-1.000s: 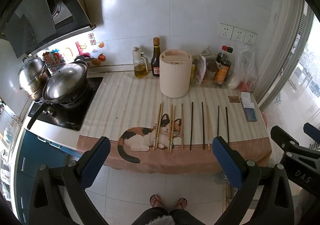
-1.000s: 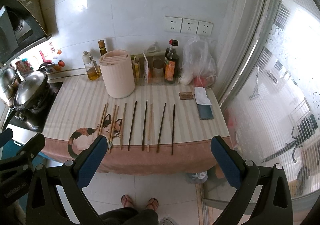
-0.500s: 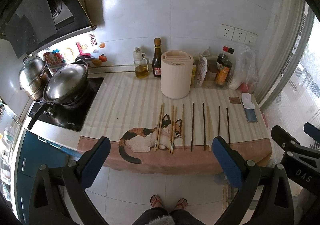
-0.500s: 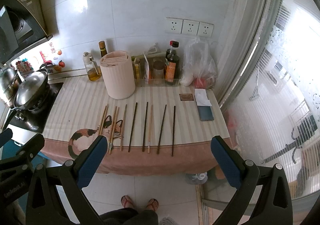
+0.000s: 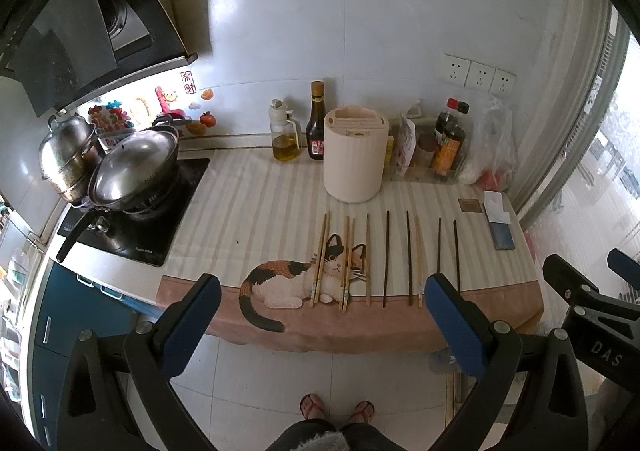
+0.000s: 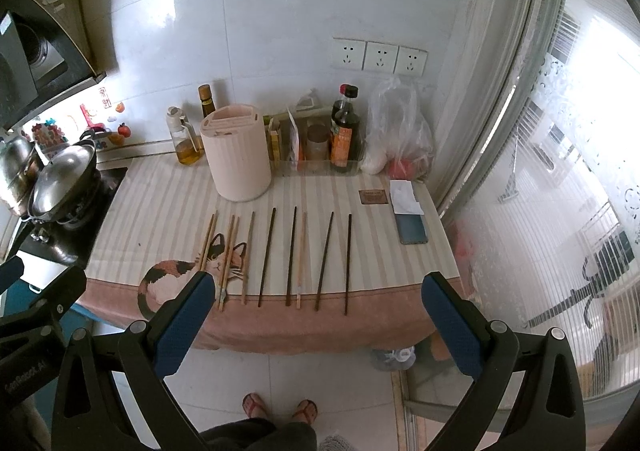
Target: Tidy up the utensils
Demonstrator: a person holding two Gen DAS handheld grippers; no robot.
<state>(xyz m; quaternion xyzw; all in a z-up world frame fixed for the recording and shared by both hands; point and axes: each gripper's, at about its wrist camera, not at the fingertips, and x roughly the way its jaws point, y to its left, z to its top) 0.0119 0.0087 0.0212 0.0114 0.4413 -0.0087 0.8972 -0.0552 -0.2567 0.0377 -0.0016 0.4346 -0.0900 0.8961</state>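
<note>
Behind the chopsticks you have a cream utensil holder [image 5: 355, 157] standing upright on the striped cloth [image 5: 260, 207] that covers the bench, with slots in its top. To its left stand an oil bottle [image 5: 285, 137] and a dark sauce bottle [image 5: 316, 123]; to its right a clear tray of condiment bottles [image 6: 344, 135] and a plastic bag [image 6: 400, 135] against the wall. Further left, a lidded wok [image 5: 132, 171] and a steel pot [image 5: 68, 159] sit on the black cooktop [image 5: 160, 227]. On the right end of the cloth lie a small brown card [image 6: 374, 197], a white tissue [image 6: 405, 193] and a phone [image 6: 412, 229], well apart from the sticks.

The chopsticks [image 6: 276, 257] lie side by side in a loose row near the front edge of the bench, running front to back: pale wooden ones on the left over the printed cat [image 5: 296, 277], dark ones toward the right with one pale stick among them. Nothing lies on top of them.

Your left gripper [image 5: 320, 315] is held out over the floor in front of the bench, its fingers [image 5: 192, 315] spread wide and holding nothing; the row of sticks appears between them, beyond the tips. Your right gripper [image 6: 318, 315] is likewise spread wide and empty, short of the bench edge, with the dark sticks between its fingers [image 6: 450, 319] in view.
</note>
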